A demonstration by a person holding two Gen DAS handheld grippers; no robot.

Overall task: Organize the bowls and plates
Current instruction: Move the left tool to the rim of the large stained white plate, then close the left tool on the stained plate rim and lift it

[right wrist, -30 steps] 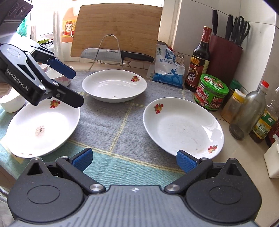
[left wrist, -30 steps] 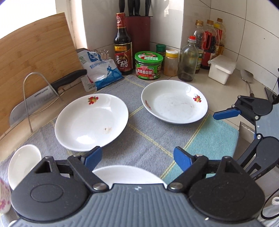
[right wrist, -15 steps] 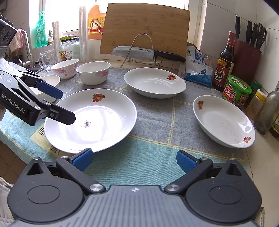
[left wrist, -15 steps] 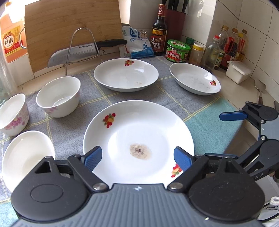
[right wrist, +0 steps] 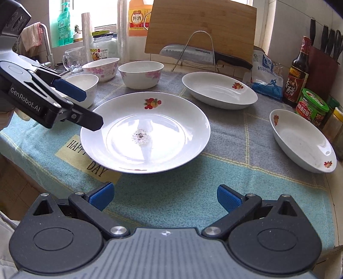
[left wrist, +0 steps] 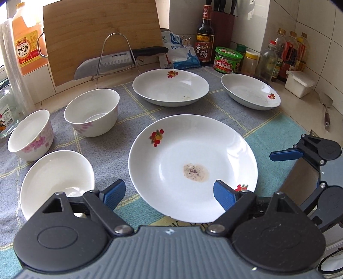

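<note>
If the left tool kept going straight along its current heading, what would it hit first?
Most likely the large plate with the stain in its middle: the left tool stands open and angled down over its near rim. Nothing lies between, though depth is hard to judge.

Bright daylight from the rear window (right wrist: 70, 19) glares on the plate (right wrist: 145, 131); fisheye edges bend.
</note>
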